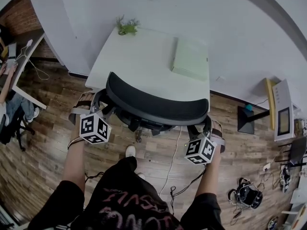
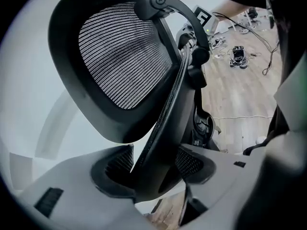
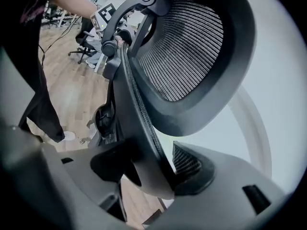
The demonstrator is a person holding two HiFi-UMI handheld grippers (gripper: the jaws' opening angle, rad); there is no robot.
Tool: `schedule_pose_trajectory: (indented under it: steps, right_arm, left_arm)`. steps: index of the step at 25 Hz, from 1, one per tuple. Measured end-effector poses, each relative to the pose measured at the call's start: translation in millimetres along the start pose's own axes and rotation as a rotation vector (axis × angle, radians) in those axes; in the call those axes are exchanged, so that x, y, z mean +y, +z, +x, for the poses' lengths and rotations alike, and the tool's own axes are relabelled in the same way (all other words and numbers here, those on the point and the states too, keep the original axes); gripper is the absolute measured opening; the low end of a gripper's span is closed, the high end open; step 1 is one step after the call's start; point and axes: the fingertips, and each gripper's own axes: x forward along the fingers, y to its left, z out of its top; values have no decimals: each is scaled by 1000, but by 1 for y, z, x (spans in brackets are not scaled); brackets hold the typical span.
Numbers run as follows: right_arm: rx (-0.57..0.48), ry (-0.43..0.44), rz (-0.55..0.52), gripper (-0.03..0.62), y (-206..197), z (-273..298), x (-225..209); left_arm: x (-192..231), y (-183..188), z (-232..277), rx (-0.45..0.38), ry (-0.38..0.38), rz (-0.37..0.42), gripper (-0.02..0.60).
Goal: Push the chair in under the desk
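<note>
A black mesh office chair (image 1: pixel 153 105) stands at the white desk (image 1: pixel 144 61), its seat hidden beneath the desktop and its curved backrest just off the front edge. My left gripper (image 1: pixel 99 103) is shut on the backrest's left rim, and the right gripper (image 1: pixel 206 127) is shut on its right rim. In the left gripper view the jaws (image 2: pixel 153 169) clamp the black back frame (image 2: pixel 165 119), with the mesh headrest (image 2: pixel 120 51) above. The right gripper view shows the same grip (image 3: pixel 151 169) on the frame (image 3: pixel 136 109) under the headrest (image 3: pixel 189 47).
A small green plant (image 1: pixel 127 27) and a pale green box (image 1: pixel 190 59) lie on the desk against the white wall. Cables (image 1: pixel 172 169) trail over the wooden floor by my white shoe (image 1: pixel 130 151). Another desk (image 1: pixel 26 63) and a seated person are left; a black stand (image 1: pixel 249 120) and gear right.
</note>
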Motion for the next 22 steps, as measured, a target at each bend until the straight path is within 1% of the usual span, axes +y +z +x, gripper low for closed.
schedule_pose_trajectory:
  steps: [12, 18, 22]
  right_arm:
    - [-11, -24, 2, 275, 0, 4, -3]
    - [-33, -103, 30, 275, 0, -3, -3]
    - [-61, -153, 61, 275, -1, -12, -4]
  left_arm:
    - [3, 0, 6, 0, -1, 0, 275]
    - [1, 0, 2, -16, 7, -3, 275]
    - [3, -2, -11, -17, 38, -10, 275]
